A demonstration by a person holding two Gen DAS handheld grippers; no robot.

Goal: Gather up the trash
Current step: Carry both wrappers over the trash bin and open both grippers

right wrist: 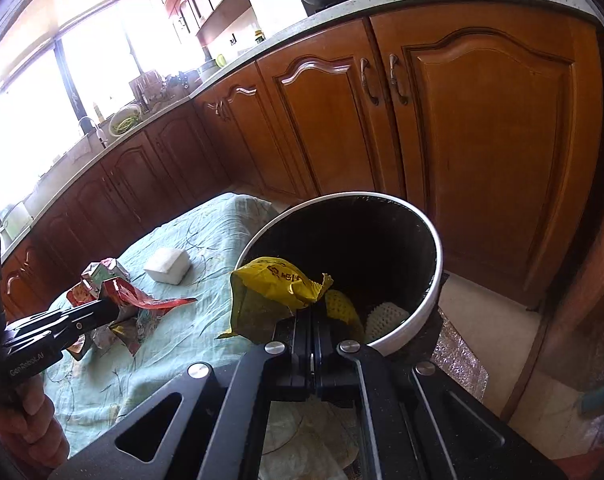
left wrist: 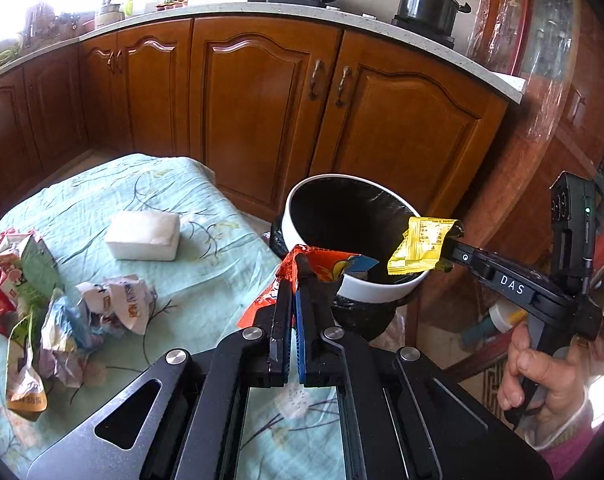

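— so where did we have the fingers just then?

— both pairs were pinched closed on litter. our right gripper (right wrist: 311, 312) clamped a corner of the yellow wrapper (right wrist: 272, 286), which fanned up and left from the tips, its long axis slanting across the near rim of the trash bin (right wrist: 433, 280). our left gripper (left wrist: 296, 264) was clamped on the red wrapper (left wrist: 321, 266), whose long axis ran left to right, its blue end poking over the bin's near rim.

— which hand was nearer the opening?

— the right, we judged: its wrapper hung above the black liner, with the mouth just ahead and to the right. the left sat just short of the rim, over the edge of the tablecloth (left wrist: 102, 200).

— and the rest?

— more crumpled wrappers (left wrist: 114, 304) lay well back on the cloth.
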